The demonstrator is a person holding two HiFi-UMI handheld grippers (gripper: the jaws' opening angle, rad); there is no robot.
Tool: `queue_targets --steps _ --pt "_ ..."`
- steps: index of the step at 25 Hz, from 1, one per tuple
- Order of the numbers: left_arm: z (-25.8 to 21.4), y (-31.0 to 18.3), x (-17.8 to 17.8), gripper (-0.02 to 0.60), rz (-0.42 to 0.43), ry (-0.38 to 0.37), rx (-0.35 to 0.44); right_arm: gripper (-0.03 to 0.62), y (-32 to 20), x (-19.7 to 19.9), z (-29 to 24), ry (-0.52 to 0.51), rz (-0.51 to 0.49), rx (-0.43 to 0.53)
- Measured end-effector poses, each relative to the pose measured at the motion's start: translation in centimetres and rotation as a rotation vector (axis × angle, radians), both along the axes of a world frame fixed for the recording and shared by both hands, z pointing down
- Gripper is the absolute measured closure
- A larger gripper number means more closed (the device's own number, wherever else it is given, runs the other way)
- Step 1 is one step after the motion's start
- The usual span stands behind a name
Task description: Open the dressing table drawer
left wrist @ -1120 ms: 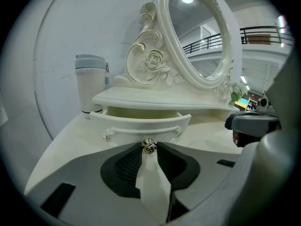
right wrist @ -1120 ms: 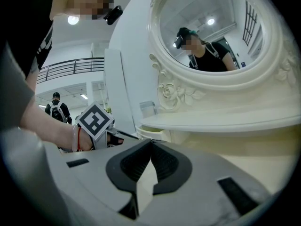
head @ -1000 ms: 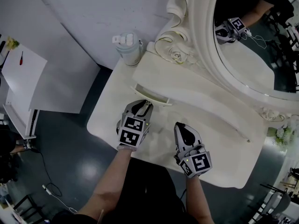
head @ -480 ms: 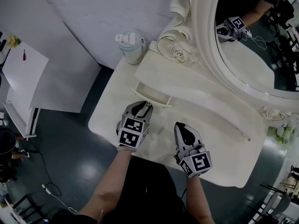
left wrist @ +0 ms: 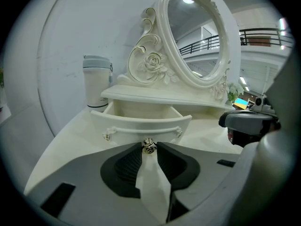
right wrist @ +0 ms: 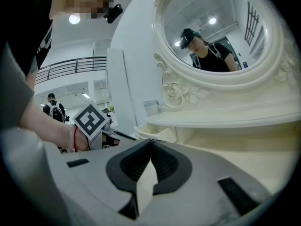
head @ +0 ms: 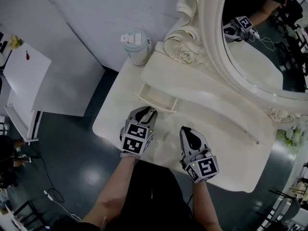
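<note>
The cream dressing table (head: 231, 148) has a small curved drawer (head: 156, 97) pulled partly out from under its raised shelf. In the left gripper view the drawer front (left wrist: 141, 126) shows its hollow inside behind it, with a small metal knob (left wrist: 149, 146) at its middle. My left gripper (head: 151, 110) is at the drawer front, and its dark pads are shut on that knob (left wrist: 149, 147). My right gripper (head: 185, 130) hovers over the tabletop to the right of the drawer, its jaws shut (right wrist: 151, 141) with nothing in them.
A pale lidded tumbler (head: 136, 47) stands at the table's back left corner, beside the carved oval mirror (head: 260, 47). A white side table (head: 24, 76) is on the left over dark floor. A small flower pot (head: 291, 138) sits at the far right edge.
</note>
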State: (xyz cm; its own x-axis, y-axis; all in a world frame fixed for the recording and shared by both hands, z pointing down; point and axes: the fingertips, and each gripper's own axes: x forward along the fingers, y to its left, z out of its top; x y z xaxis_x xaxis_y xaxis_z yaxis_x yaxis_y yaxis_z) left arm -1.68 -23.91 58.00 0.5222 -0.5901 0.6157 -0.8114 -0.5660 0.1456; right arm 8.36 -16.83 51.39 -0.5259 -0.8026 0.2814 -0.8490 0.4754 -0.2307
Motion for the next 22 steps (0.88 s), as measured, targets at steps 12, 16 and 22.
queue_targets --steps 12,16,22 --pt "0.0 1.2 -0.5 0.472 -0.009 0.003 -0.012 0.588 0.5 -0.3 -0.1 -0.001 -0.012 0.002" --pt "0.0 1.5 -0.7 0.472 -0.013 0.009 -0.01 0.588 0.7 -0.4 0.0 -0.003 -0.017 0.0" --pt "-0.5 1.7 -0.8 0.472 -0.017 0.017 -0.004 0.588 1.0 -0.7 -0.1 -0.007 -0.026 0.005"
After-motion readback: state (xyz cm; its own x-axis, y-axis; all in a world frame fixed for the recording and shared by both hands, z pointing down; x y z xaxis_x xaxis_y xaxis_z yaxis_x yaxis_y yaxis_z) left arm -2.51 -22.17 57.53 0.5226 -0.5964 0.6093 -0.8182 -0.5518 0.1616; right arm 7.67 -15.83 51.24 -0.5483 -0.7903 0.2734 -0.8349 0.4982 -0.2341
